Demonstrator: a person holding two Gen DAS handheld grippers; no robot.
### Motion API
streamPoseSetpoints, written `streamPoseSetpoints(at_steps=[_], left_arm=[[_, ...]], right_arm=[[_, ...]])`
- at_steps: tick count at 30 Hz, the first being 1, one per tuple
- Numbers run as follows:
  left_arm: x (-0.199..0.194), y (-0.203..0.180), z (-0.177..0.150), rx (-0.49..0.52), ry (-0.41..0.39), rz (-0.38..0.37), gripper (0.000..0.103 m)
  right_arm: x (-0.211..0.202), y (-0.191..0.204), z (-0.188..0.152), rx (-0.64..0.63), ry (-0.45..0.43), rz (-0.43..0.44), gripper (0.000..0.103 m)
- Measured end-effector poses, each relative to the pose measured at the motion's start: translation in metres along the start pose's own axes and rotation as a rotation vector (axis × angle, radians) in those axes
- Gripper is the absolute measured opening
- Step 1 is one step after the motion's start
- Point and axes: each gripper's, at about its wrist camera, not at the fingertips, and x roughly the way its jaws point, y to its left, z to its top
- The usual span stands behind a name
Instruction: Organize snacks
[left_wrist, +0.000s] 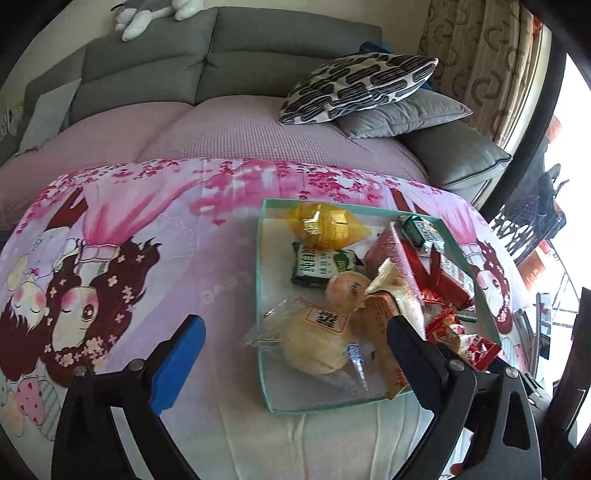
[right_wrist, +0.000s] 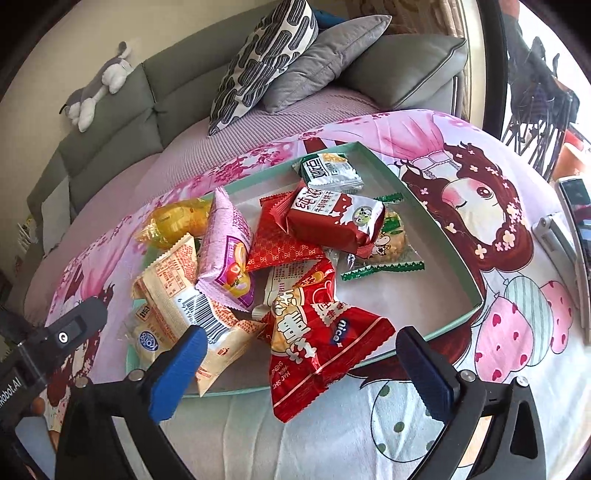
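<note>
A shallow mint-green tray (left_wrist: 259, 266) (right_wrist: 439, 229) sits on the cartoon-print cloth and holds several wrapped snacks. In the left wrist view I see a yellow pack (left_wrist: 325, 225), a green pack (left_wrist: 321, 264) and a clear-wrapped bun (left_wrist: 314, 343). In the right wrist view a large red pack (right_wrist: 317, 343) hangs over the tray's near rim, beside a beige barcode pack (right_wrist: 192, 310), a pink pack (right_wrist: 227, 254) and a red milk-biscuit pack (right_wrist: 332, 218). My left gripper (left_wrist: 295, 354) is open over the tray's near left corner. My right gripper (right_wrist: 301, 365) is open around the large red pack, not gripping it.
A grey sofa (left_wrist: 155, 59) with a patterned pillow (left_wrist: 354, 86), grey cushions and a plush toy (right_wrist: 96, 90) stands behind the table. A phone-like device (right_wrist: 576, 236) lies at the table's right edge. The other gripper's body (right_wrist: 55, 339) shows at left.
</note>
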Motion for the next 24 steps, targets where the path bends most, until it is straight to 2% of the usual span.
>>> streamPoseSetpoints(at_steps=[8,16,20,24], left_arm=[[0.001,0.018,-0.013,0.006,0.018,0.124,0.099],[-0.002,0.020,-0.035,0.069,0.028,0.340,0.099],[-0.011,0.019,-0.039,0.071,0.008,0.376,0.099],[-0.016,0.024,-0.041,0.054,0.011,0.372,0.099]], right_arm=[[-0.016,-0.009,0.002,0.001,-0.035,-0.076,0.103],[-0.038,0.019,-0.003,-0.137,-0.075,-0.137,0.103],[-0.042,0.032,-0.011,-0.191,-0.070,-0.143,0.103],[-0.044,0.043,-0.018,-0.227,-0.067,-0.145,0.103]])
